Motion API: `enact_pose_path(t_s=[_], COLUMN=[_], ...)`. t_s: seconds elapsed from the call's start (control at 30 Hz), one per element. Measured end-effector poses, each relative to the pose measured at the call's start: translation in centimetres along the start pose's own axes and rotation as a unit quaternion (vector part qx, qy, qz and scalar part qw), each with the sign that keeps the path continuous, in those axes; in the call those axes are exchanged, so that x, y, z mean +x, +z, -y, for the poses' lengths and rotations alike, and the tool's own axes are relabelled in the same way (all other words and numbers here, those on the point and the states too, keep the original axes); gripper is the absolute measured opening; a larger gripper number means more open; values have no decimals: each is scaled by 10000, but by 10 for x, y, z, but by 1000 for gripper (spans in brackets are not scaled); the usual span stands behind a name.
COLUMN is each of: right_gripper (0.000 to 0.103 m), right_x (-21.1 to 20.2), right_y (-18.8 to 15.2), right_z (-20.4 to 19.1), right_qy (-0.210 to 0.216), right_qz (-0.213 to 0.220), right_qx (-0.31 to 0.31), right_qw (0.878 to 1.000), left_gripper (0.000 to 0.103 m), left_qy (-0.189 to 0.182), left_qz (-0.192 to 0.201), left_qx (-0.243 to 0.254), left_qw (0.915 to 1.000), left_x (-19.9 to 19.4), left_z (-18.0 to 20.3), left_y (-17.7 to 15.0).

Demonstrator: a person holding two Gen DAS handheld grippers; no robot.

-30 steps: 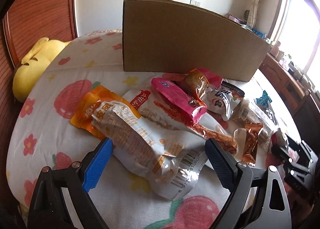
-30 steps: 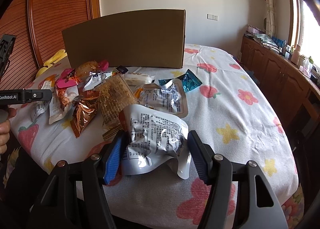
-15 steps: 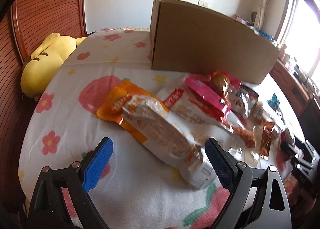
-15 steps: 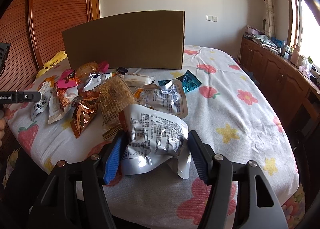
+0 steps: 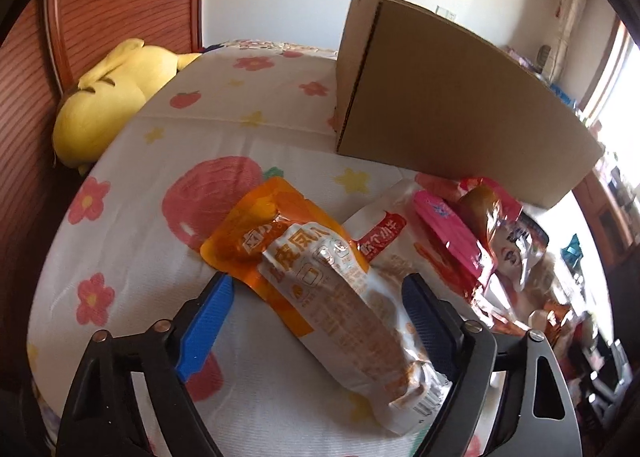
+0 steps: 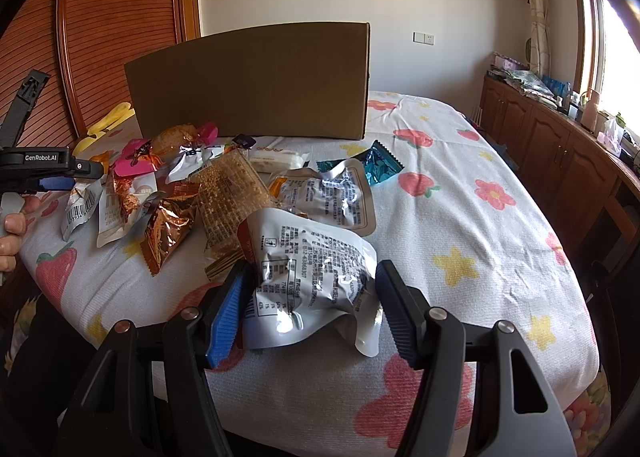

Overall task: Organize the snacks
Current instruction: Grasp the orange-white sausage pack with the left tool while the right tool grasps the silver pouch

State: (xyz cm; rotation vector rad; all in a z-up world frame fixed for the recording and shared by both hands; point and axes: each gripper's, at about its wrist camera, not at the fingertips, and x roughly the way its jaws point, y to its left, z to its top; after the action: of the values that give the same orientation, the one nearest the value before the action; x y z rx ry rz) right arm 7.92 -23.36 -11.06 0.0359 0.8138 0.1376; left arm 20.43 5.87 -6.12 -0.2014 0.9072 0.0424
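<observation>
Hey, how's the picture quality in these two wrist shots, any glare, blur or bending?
Left wrist view: window at the right edge blown out white, snacks near it washed and soft, cardboard box bowed by the fisheye. Right wrist view: sharper, window glare at the right, shine on the silver packet, dark corners.

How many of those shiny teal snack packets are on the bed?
1. The teal packet lies on the bed just right of the snack pile, in front of the box's right corner. More could be buried under the pile.
</observation>
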Motion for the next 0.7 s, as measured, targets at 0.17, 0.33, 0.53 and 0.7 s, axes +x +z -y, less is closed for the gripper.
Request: enact_pose_path(t_s=[0.17,0.33,0.53,0.7], right_gripper=[65,65,65,65], right_x=[0,0,1,2], right_y=[0,1,2,2], right_z=[-1,-1,-1,-1], right_qy=[-6,0,-23,-24], right_qz=[-6,-40,-47,-82], right_qx=[-18,-55,-58,-91], right_qw=[10000,10000,10000,9999], left_gripper=[70,58,60,65], left_qy=[82,-42,57,294], left_qz=[82,30,-81,-110], left_qx=[317,394,384,522], left_qw=[9994,9992,9992,9981], left_x=[-1,-5,-2,5], left_z=[3,-9,-14,-3], left_y=[-5,-3,4,7])
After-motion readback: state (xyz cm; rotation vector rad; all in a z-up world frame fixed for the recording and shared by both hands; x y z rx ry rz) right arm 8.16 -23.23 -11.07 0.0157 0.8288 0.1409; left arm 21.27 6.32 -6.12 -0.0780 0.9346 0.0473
